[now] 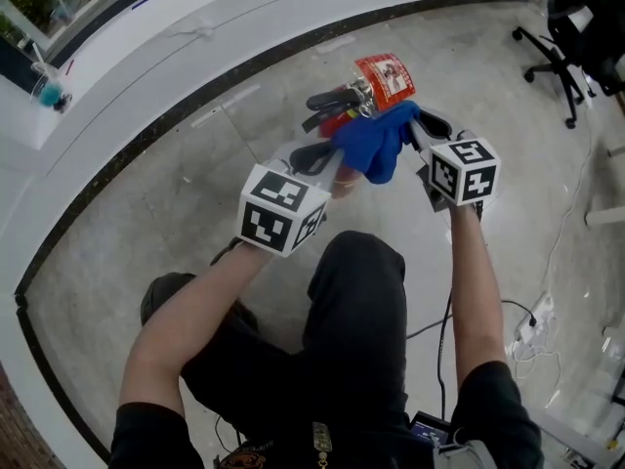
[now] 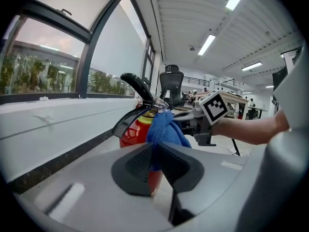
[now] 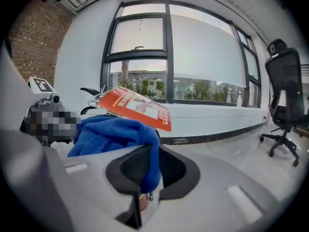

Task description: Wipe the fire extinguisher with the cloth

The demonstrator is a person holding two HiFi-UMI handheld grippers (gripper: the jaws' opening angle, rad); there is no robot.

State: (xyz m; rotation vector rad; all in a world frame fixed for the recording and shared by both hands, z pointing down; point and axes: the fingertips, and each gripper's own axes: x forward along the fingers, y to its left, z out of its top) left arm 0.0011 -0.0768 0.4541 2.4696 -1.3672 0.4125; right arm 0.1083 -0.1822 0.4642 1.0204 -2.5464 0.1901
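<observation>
Ledge [image 1: 195, 42], white and curved with a dark strip at its foot, runs left of and behind the red fire extinguisher with black lever handles [image 1: 339, 122] [image 2: 131, 133]. Extinguisher is over the grey concrete floor [image 1: 146, 193], just ahead of the person's knees. It looks upright in the left gripper view, but its base is hidden.

Left tool [image 1: 330, 164] [image 2: 155, 161] is just left of the extinguisher. Its jaws are almost together, pinching a thin fold of the blue microfibre cloth [image 1: 376, 145] [image 2: 164, 129] [image 3: 111, 129].

Cloth is bunched against the extinguisher just below the handles, touching it on its near-right side. It is stretched between both tools.

Red printed tag [image 1: 384, 78] [image 3: 137, 108] sticks out at the extinguisher's top, on its far-right side, above the cloth.

Right tool [image 1: 418, 135] [image 3: 148, 166] is just right of the extinguisher. Its jaws are nearly closed too, clamped on the cloth's other end.

Black office chair [image 1: 559, 47] [image 3: 285, 81] is well right of the extinguisher and further back. White power strip with loose cables [image 1: 532, 330] lies on the floor well right of it, on the near side.
</observation>
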